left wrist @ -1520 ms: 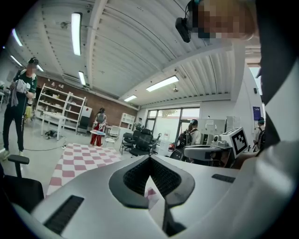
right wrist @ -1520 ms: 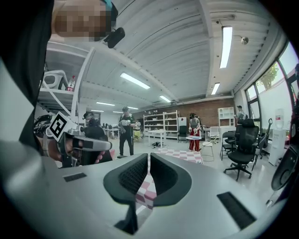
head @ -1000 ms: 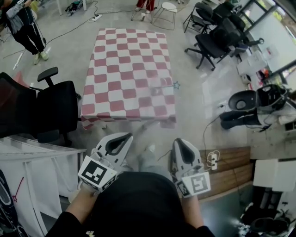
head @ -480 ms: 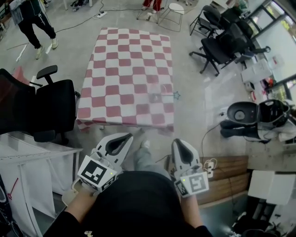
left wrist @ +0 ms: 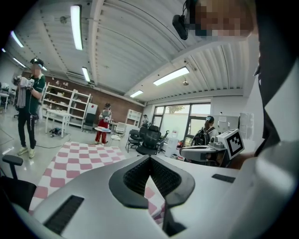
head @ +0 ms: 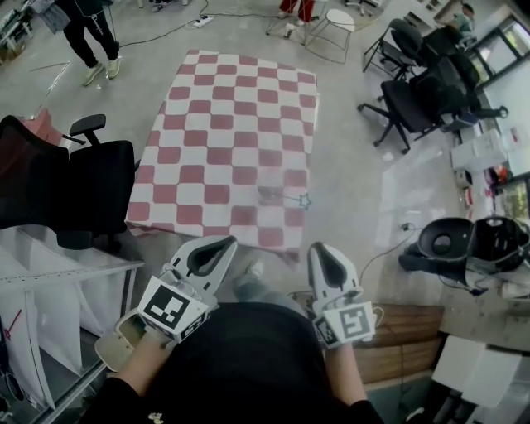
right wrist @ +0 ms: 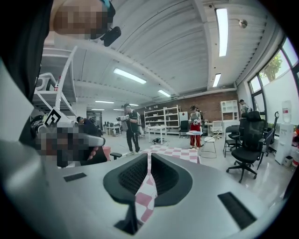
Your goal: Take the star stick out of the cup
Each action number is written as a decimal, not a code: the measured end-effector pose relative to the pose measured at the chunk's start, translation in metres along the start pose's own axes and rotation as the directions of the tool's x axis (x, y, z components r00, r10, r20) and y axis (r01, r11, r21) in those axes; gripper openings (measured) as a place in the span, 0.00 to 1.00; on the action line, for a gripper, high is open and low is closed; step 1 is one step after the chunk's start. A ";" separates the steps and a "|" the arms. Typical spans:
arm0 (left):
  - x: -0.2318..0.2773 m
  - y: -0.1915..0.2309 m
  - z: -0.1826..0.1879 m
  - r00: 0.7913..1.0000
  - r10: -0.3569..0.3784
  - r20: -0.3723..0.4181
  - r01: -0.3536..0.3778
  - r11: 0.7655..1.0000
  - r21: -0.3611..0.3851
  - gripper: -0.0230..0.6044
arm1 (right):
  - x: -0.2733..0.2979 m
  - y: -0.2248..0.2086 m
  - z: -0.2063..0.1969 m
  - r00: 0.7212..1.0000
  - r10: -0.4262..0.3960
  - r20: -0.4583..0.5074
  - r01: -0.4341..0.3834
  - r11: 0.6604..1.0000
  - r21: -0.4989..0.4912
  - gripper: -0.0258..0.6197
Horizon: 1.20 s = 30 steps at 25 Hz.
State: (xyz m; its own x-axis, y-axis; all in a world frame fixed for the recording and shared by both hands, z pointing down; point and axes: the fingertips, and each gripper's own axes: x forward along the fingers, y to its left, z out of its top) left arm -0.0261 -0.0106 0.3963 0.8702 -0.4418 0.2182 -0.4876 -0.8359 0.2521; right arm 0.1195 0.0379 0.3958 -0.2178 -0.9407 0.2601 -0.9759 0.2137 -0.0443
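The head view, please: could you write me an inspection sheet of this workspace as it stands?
Surface: table under a red-and-white checked cloth.
Job's things: star stick near the table's right edge, its stem leading to a faint clear cup; too blurred to tell more.
Clutter: nothing seen on the cloth.
Grippers: left gripper and right gripper both shut and empty, held close to the body, short of the table.
Cables: cable on the floor beyond the table.
Surroundings: black office chair at left, more chairs at right, a person on the far floor.
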 end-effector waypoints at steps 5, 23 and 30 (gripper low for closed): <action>0.035 0.003 0.005 0.995 0.095 -0.010 -0.095 0.995 0.005 0.10 | 0.017 -0.050 -0.007 0.998 0.065 -0.012 -0.065 0.998 0.014 0.09; 0.073 -0.002 0.005 0.958 0.275 -0.083 -0.276 0.961 -0.004 0.10 | 0.067 -0.110 -0.043 0.961 0.258 -0.096 -0.245 0.960 0.135 0.19; 0.066 0.008 -0.003 0.953 0.278 -0.118 -0.280 0.960 0.002 0.10 | 0.091 -0.099 -0.062 0.944 0.294 -0.150 -0.266 0.947 0.182 0.28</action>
State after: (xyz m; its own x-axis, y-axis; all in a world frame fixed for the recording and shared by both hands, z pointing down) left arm 0.0274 -0.0461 0.4159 0.6854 -0.6152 0.3895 -0.7116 -0.6795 0.1790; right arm 0.1973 -0.0527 0.4841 -0.4905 -0.7857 0.3768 -0.8684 0.4046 -0.2868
